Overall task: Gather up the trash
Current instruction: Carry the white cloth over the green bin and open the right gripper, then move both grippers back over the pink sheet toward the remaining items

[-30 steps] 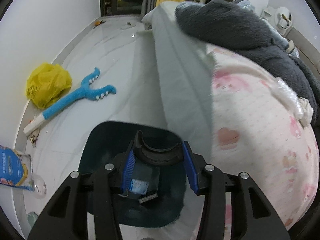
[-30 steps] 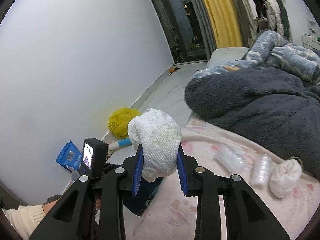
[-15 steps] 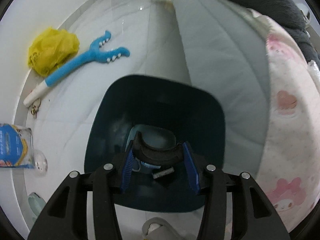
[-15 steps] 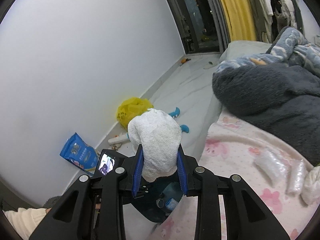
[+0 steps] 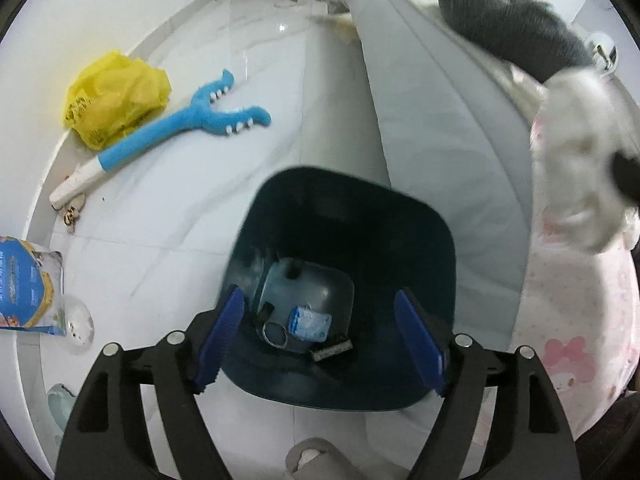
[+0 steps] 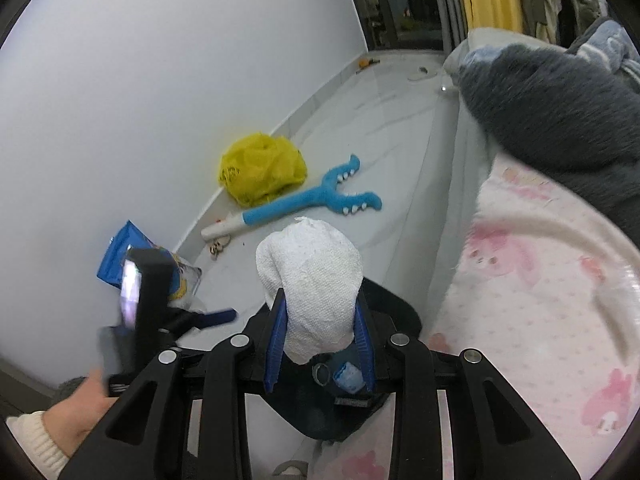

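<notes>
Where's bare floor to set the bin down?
Bare tiles lie between the dark bin, the blue toy and the bed's grey side. The wall edge is crowded: yellow bag, blue packet.

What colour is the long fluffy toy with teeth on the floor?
The long plush toy is bright blue with a white handle end, clearest in the left wrist view.

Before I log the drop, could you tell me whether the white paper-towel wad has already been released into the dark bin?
No, the right gripper is shut on the white paper-towel wad above the dark bin.
</notes>
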A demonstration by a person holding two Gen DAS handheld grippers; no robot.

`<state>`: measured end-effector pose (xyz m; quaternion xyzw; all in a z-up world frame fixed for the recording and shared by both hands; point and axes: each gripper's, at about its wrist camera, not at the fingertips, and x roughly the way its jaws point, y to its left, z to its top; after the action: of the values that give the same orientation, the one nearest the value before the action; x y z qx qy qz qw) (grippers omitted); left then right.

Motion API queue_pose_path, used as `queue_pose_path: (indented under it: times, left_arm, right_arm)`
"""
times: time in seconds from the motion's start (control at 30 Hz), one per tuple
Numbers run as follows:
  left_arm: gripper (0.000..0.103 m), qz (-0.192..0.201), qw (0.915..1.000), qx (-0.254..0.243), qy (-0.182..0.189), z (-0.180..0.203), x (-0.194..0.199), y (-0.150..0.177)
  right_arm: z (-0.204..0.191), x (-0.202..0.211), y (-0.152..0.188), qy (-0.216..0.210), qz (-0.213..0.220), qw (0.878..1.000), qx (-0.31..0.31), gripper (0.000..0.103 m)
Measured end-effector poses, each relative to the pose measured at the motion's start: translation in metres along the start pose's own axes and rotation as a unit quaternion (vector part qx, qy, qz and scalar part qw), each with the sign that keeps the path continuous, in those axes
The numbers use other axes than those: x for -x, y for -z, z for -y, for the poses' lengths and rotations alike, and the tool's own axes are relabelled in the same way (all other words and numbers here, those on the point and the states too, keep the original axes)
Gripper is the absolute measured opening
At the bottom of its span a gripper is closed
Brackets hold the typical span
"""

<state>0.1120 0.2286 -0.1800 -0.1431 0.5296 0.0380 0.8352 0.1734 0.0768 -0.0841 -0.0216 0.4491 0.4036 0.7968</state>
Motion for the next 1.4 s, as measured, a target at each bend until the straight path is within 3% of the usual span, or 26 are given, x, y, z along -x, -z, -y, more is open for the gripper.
queue_pose_path:
  times: [0.47, 0.93, 1.0, 1.07, 1.2, 1.4]
  left_arm:
    - [0.080, 0.131, 0.9912, -0.016, -0.003, -0.016, 0.076, -0.007]
    - [0.059, 0.218, 0.9756, -0.028, -0.006, -0.026, 0.132, -0.006]
    - [0.057, 0.235, 0.9717, -0.026, -0.001, -0.025, 0.144, -0.005]
    - [0.057, 0.260, 0.9654, -0.025, 0.006, -0.023, 0.160, -0.005]
    - [0.057, 0.296, 0.9548, -0.031, 0.005, -0.015, 0.185, -0.001]
    - [0.058, 0.335, 0.9402, -0.060, -0.011, 0.004, 0.204, 0.004]
  right_arm:
    - [-0.009, -0.092, 0.021, 0.012, -0.091, 0.996, -0.019, 0.032]
    - [-0.021, -0.164, 0.053, 0.062, -0.182, 0.981, 0.010, 0.032]
    - [-0.018, -0.170, 0.057, 0.072, -0.195, 0.978, 0.006, 0.035]
    - [-0.017, -0.169, 0.060, 0.084, -0.197, 0.977, 0.005, 0.054]
    - [-0.015, -0.153, 0.060, 0.085, -0.186, 0.979, 0.001, 0.057]
    - [-0.022, -0.116, 0.053, 0.058, -0.152, 0.987, -0.003, 0.070]
